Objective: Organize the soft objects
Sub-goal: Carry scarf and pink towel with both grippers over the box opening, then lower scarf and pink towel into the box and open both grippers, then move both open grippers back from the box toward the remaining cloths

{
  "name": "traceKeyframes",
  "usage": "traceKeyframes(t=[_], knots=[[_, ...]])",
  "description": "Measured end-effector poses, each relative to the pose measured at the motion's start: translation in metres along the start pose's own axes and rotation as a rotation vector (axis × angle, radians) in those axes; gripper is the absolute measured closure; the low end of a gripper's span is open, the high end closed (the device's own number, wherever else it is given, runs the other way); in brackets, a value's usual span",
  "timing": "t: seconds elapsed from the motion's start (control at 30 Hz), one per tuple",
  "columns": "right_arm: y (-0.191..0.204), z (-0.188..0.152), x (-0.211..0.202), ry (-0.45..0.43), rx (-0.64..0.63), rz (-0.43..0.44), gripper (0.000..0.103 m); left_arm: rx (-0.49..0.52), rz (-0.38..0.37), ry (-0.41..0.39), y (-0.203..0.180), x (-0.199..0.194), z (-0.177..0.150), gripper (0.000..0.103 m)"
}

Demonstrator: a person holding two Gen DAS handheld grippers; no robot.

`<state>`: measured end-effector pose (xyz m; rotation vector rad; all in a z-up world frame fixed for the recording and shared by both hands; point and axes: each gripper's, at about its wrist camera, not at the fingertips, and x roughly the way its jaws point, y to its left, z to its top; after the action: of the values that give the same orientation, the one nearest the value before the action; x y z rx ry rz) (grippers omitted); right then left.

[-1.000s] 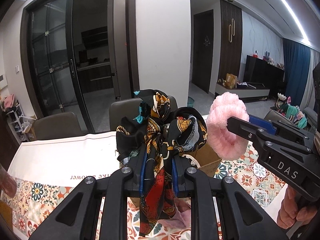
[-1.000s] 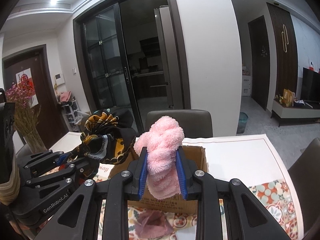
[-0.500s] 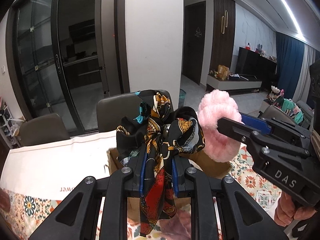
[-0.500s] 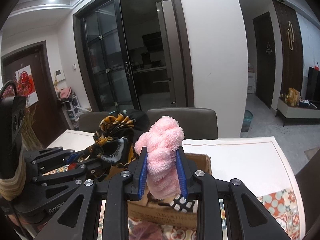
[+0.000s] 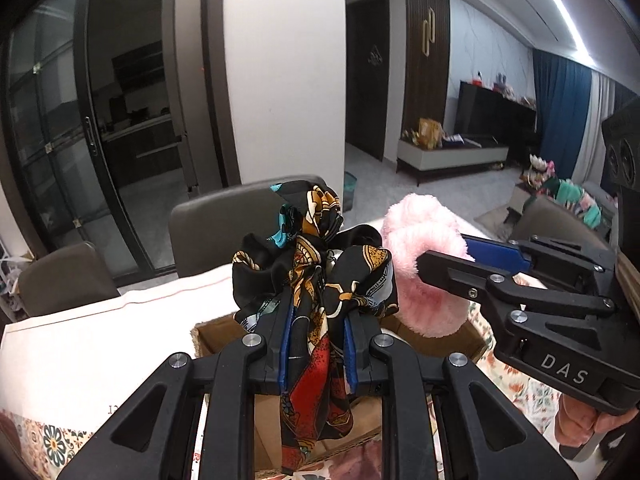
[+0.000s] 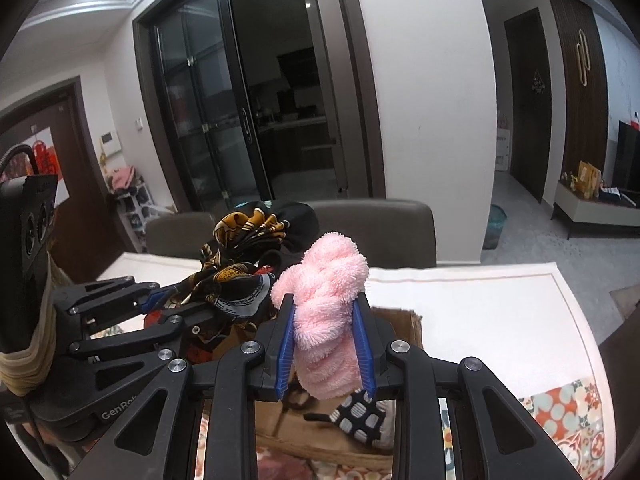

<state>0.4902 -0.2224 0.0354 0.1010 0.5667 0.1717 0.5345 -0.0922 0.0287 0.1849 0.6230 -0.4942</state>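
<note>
My left gripper (image 5: 316,340) is shut on a black patterned silk scarf (image 5: 316,280) with gold, red and teal print; its tail hangs down between the fingers. My right gripper (image 6: 325,344) is shut on a fluffy pink towel (image 6: 326,304). Both bundles hang side by side over an open cardboard box (image 5: 216,330) on the table. In the right wrist view the scarf (image 6: 240,272) and the left gripper (image 6: 168,300) sit at the left, and the box (image 6: 400,318) holds a black-and-white checked cloth (image 6: 360,412). The pink towel (image 5: 424,276) also shows at the right in the left wrist view.
The table carries a white cloth (image 5: 80,344) and a floral patterned mat (image 6: 568,412). Dark chairs (image 5: 224,220) stand along its far side. A pinkish cloth (image 5: 352,464) lies in front of the box. A hand (image 5: 584,420) grips the right tool.
Both grippers have moved forward and a little down with their loads, and now hang over the box. Neither grip has changed.
</note>
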Motion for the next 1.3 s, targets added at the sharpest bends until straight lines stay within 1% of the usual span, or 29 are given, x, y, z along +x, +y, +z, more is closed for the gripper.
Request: traceKeyframes(t=[0.07,0.17,0.4,0.63,0.7,0.87,0.93,0.97,1.03,1.07,1.1,1.17,1.23,1.3], knots=[[-0.001,-0.005,0.009,0.024,-0.002,0.002,0.075,0.007,-0.011,0.019,0.000,0.009,-0.004,0.082],[-0.002,-0.012,0.021,0.053,-0.001,0.006,0.074,0.006,-0.009,0.052,0.003,0.021,-0.009,0.082],[-0.005,-0.028,0.043,0.140,-0.005,0.022,0.074,0.018,-0.029,0.153,-0.001,0.043,-0.027,0.082],[-0.003,-0.041,0.057,0.230,-0.030,0.026,0.073,0.019,-0.043,0.251,-0.007,0.051,-0.040,0.080],[-0.002,-0.044,0.061,0.253,-0.037,0.025,0.073,0.020,-0.036,0.279,-0.006,0.052,-0.045,0.080],[-0.002,-0.050,0.064,0.295,-0.052,0.016,0.072,0.009,-0.018,0.331,-0.004,0.051,-0.053,0.078],[-0.002,-0.052,0.066,0.308,-0.051,0.013,0.072,0.000,-0.023,0.344,-0.004,0.049,-0.054,0.077],[-0.002,-0.053,0.066,0.319,-0.050,0.012,0.072,-0.003,-0.022,0.351,-0.005,0.048,-0.054,0.076],[-0.003,-0.054,0.068,0.342,-0.042,0.015,0.071,-0.007,-0.014,0.366,-0.005,0.047,-0.055,0.069],[-0.003,-0.054,0.069,0.348,-0.039,0.017,0.067,-0.008,0.001,0.365,-0.005,0.046,-0.054,0.061],[-0.003,-0.054,0.069,0.351,-0.036,0.013,0.064,-0.009,0.012,0.360,-0.006,0.047,-0.053,0.057],[-0.005,-0.052,0.066,0.341,-0.027,-0.008,0.055,-0.021,0.035,0.344,-0.004,0.043,-0.052,0.051],[-0.007,-0.048,0.061,0.323,-0.015,-0.028,0.050,-0.039,0.041,0.328,-0.003,0.038,-0.051,0.050],[-0.007,-0.044,0.056,0.304,-0.008,-0.040,0.050,-0.048,0.066,0.310,-0.002,0.033,-0.050,0.050]])
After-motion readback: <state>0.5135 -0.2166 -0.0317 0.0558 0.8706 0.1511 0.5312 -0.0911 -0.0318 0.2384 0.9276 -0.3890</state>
